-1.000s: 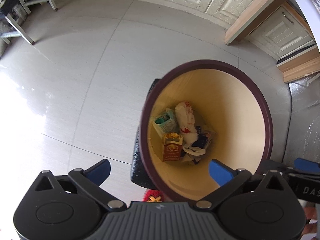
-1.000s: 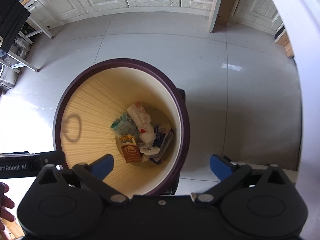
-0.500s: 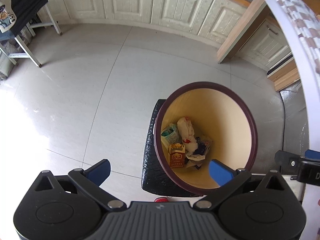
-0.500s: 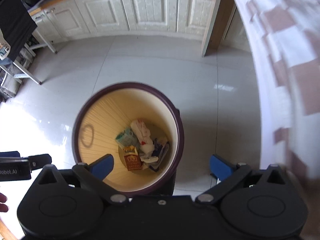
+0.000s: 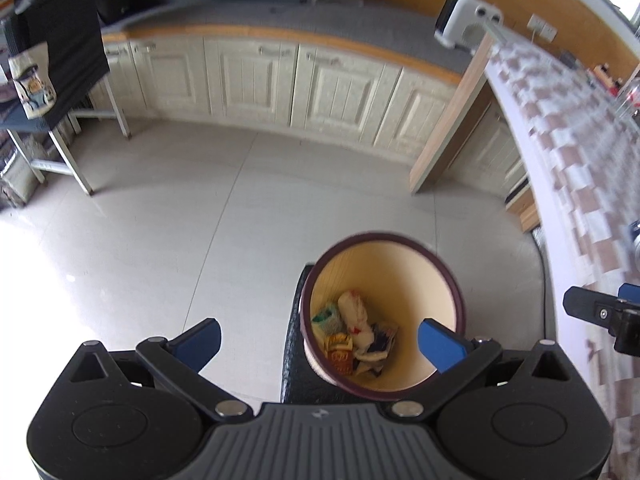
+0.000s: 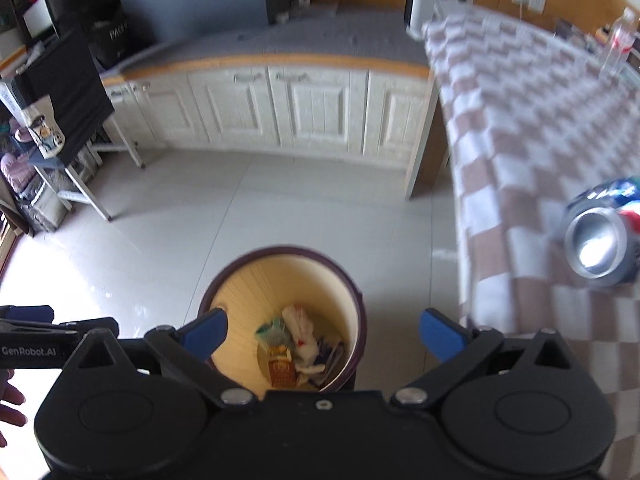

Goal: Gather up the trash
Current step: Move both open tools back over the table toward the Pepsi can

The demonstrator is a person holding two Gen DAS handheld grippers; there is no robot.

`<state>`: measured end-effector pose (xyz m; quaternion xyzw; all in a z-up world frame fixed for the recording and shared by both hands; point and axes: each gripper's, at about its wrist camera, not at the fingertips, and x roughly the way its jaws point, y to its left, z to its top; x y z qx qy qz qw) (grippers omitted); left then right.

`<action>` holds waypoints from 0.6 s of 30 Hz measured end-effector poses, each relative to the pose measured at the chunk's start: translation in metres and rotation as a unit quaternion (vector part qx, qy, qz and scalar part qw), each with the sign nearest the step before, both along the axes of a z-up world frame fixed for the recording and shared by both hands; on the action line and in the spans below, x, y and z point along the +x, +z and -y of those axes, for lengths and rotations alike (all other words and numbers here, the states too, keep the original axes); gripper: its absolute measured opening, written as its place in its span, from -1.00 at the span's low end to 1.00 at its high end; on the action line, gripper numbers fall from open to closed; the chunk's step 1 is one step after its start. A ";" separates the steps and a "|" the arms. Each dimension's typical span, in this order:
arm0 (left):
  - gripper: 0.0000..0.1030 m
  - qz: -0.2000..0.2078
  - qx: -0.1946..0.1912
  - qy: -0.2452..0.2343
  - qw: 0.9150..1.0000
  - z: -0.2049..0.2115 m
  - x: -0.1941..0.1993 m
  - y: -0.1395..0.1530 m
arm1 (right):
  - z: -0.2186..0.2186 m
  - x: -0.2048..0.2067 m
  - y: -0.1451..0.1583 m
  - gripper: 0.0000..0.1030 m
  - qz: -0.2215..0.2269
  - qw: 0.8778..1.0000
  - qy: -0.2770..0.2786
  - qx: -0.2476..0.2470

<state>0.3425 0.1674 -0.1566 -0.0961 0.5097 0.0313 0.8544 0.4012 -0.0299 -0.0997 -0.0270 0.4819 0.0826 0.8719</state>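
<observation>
A round bin (image 5: 440, 276) with a dark purple rim and cream inside stands on the floor, holding several wrappers and packets (image 5: 352, 336). My left gripper (image 5: 320, 338) hangs high above it, open and empty. In the right wrist view the same bin (image 6: 356, 300) shows its trash (image 6: 296, 344) below my right gripper (image 6: 324, 336), also open and empty. A crushed blue drinks can (image 6: 604, 236) lies on its side on the checked tablecloth (image 6: 520, 140) to the right. The right gripper's tip shows in the left wrist view (image 5: 600, 312).
Cream kitchen cabinets (image 5: 280, 76) with a grey counter run along the back. A white appliance (image 6: 432, 4) sits at the counter's end and a plastic bottle (image 6: 618, 40) stands far on the table. A metal-legged stand (image 5: 60, 120) with dark cloth is on the left. A hand (image 6: 8, 404) holds the left gripper.
Both grippers have risen and tilted up away from the bin, which now looks smaller. The cabinets, counter, checked table and the can have come into view.
</observation>
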 end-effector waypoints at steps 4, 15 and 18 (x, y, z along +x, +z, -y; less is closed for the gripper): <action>1.00 0.034 0.006 0.002 0.999 0.009 -0.010 0.026 | 0.014 -0.015 0.028 1.00 0.037 0.999 -0.007 0.006; 1.00 0.143 0.016 0.000 0.990 0.056 -0.029 0.094 | 0.077 -0.054 0.098 1.00 0.156 0.987 -0.021 0.023; 1.00 0.169 0.017 -0.008 0.985 0.077 -0.034 0.110 | 0.098 -0.067 0.112 1.00 0.182 0.983 -0.023 0.027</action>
